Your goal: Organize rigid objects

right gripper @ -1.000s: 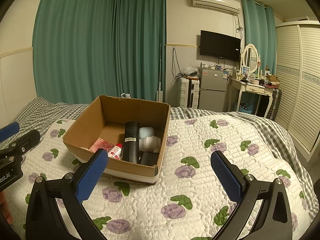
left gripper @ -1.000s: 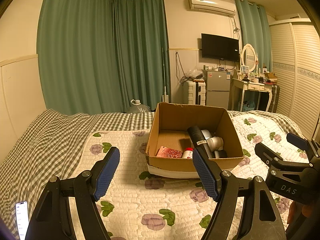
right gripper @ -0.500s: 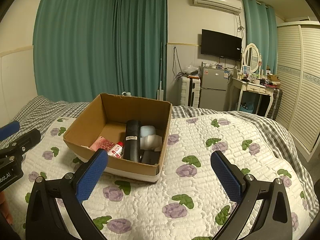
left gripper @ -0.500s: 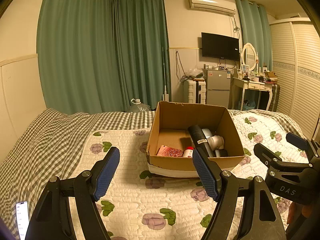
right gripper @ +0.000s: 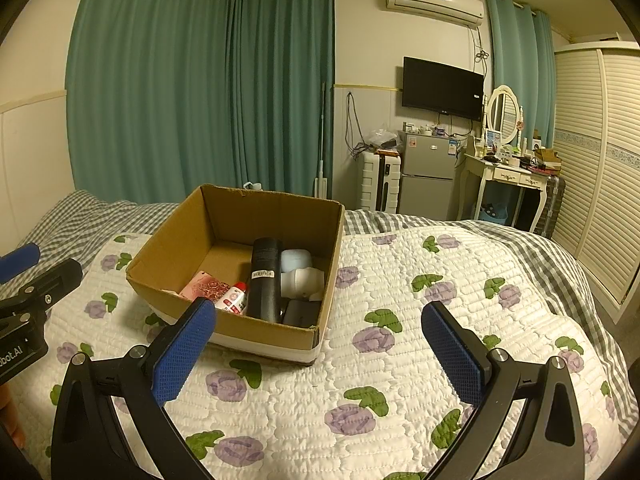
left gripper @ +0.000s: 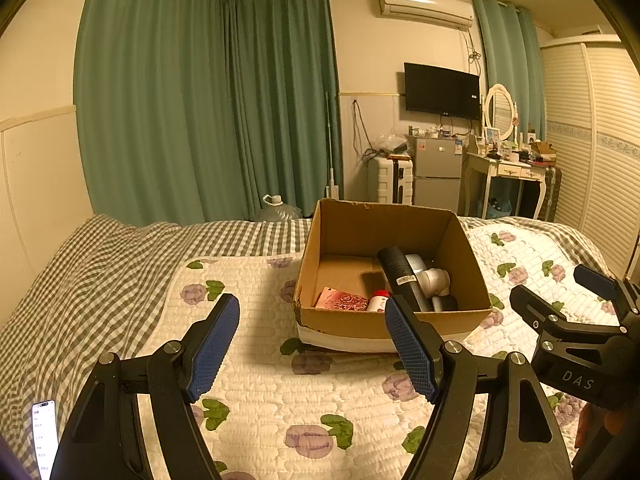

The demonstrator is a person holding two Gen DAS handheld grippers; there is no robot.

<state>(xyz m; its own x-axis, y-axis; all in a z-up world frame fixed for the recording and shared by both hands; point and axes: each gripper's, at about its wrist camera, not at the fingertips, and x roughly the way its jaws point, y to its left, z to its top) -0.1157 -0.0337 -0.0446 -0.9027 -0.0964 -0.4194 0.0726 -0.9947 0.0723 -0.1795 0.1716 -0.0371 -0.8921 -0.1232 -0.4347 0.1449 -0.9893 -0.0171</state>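
Note:
A brown cardboard box (left gripper: 352,322) (right gripper: 168,240) sits on the flowered quilt. Inside lie a black cylinder (left gripper: 402,276) (right gripper: 264,276), a pink packet (left gripper: 342,300) (right gripper: 202,286), a small white bottle with a red cap (left gripper: 378,302) (right gripper: 234,298), a pale blue case (right gripper: 295,261), a white piece (left gripper: 434,280) (right gripper: 302,282) and a dark block (right gripper: 300,312). My left gripper (left gripper: 312,344) is open and empty, just in front of the box. My right gripper (right gripper: 318,350) is open and empty, in front of the box's right corner.
The flowered quilt (right gripper: 400,360) covers a bed with a checked sheet (left gripper: 92,264). A lit phone (left gripper: 44,440) lies at the left. Green curtains, a fridge (right gripper: 426,178), a suitcase, a dressing table (right gripper: 504,176) and a wardrobe stand beyond the bed.
Both grippers have risen and drifted back very slightly, so the box sits a little higher in view. Both stay open and empty.

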